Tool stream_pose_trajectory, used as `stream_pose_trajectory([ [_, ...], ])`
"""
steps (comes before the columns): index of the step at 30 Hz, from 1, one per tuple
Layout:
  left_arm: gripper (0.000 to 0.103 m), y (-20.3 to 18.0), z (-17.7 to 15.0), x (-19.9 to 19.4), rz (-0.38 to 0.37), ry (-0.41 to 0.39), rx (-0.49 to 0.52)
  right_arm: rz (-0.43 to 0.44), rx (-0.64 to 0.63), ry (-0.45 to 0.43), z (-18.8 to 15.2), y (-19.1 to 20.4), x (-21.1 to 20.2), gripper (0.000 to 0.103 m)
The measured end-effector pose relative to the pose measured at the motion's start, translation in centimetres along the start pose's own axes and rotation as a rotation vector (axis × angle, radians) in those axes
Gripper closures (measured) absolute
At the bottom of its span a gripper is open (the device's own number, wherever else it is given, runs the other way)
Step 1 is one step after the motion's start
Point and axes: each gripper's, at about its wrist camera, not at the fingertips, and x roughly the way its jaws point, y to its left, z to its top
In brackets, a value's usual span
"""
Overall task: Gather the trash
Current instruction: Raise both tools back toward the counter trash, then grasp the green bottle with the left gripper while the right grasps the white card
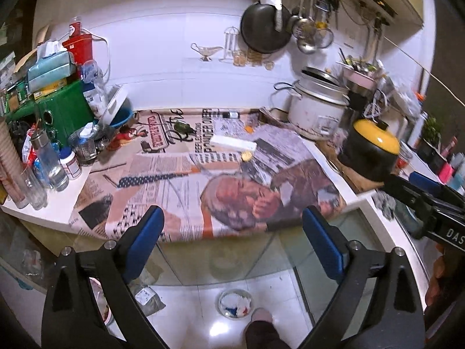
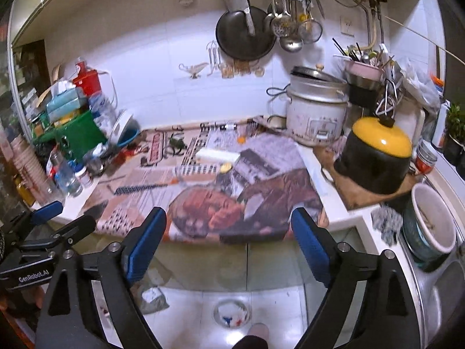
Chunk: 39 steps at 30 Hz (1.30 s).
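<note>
On the floor below the counter edge stands a round clear bin [image 1: 235,302] [image 2: 231,314] with white, red and blue scraps inside. Newspaper [image 1: 180,180] [image 2: 162,186] covers the counter. On it lie a white box [image 1: 234,144] [image 2: 218,154], a small yellow piece [image 1: 246,155] [image 2: 226,168], an orange bit [image 1: 248,129] and a dark green item [image 1: 181,128]. My left gripper [image 1: 232,213] [image 2: 66,218] hangs open above the counter's front edge, nothing between its blue pads. Beside it, my right gripper [image 2: 229,215] [image 1: 418,186] is open and holds nothing.
A rice cooker [image 1: 316,107] and a black pot with a yellow lid [image 1: 372,148] stand at the right. Bottles [image 1: 52,163] and a green box [image 1: 64,113] crowd the left. A bowl [image 2: 433,221] sits in the sink. A person's foot [image 1: 261,317] is by the bin.
</note>
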Motion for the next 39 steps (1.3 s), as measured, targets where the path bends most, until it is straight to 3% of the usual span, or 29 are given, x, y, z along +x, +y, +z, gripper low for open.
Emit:
stream_pose_trajectory([
  [12,0.007,-0.4,8.1,10.1,0.119,0.017,-0.152,0.093,-0.067,0.041,7.7,-5.7,8.6,0.017],
  [22,0.007,0.2,10.4,15.9,0.216,0.081,-0.201,0.184,-0.114,0.173,9.2,-7.2,18.2,0.017],
  [27,0.007,2.8,11.4,19.4,0.223,0.119,-0.223,0.219,-0.131,0.245,9.6,-5.7,23.5,0.017],
  [31,0.007,5.3,12.6,22.7,0.187,0.142,-0.229,0.249,-0.157,0.337,9.8,-4.1,28.6,0.017],
  [39,0.007,11.5,15.4,30.8,0.168,0.236,-0.198,0.206,-0.176,0.502,9.9,-0.5,40.2,0.017],
])
